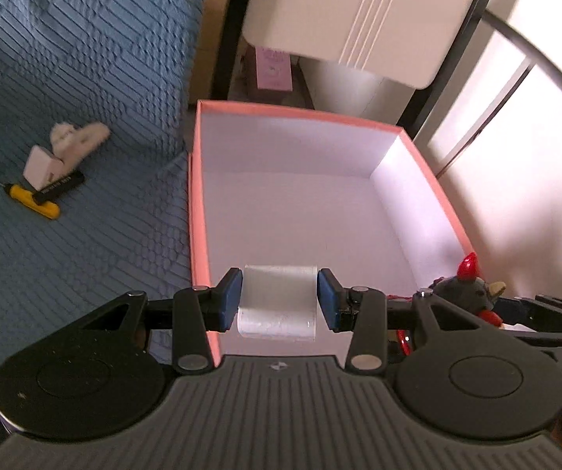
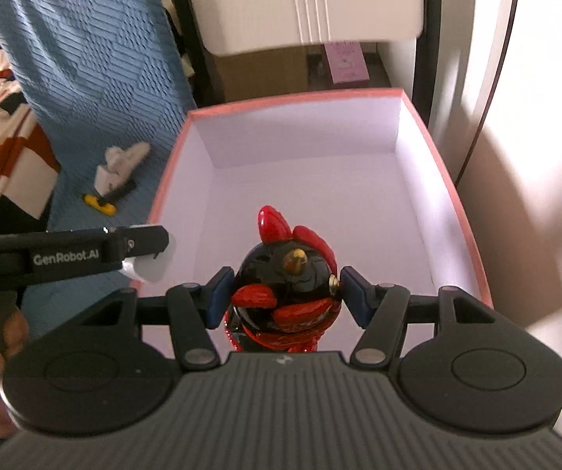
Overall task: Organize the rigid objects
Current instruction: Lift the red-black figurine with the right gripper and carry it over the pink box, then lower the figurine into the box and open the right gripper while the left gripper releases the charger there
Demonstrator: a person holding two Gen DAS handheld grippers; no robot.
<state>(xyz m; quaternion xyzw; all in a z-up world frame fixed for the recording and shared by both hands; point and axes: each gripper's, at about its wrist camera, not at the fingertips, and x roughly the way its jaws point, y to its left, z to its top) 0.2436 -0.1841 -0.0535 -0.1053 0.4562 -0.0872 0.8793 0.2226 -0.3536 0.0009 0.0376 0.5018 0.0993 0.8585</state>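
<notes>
A pink box (image 1: 430, 180) with a white inside stands open on the blue cover; it also shows in the right wrist view (image 2: 457, 203). My left gripper (image 1: 279, 299) is shut on a clear tape roll (image 1: 279, 301), held over the box's near left corner; the roll also shows in the right wrist view (image 2: 149, 264). My right gripper (image 2: 283, 293) is shut on a black and red rooster figurine (image 2: 287, 282), held above the box's near edge. The figurine also shows at the right of the left wrist view (image 1: 467, 290).
On the blue textured cover (image 1: 65, 78) left of the box lie a white clip (image 1: 79, 137), a small white block (image 1: 42, 166) and a yellow-and-black tool (image 1: 44, 197). A white chair back (image 1: 359, 8) and a pink carton (image 1: 273, 68) stand behind the box.
</notes>
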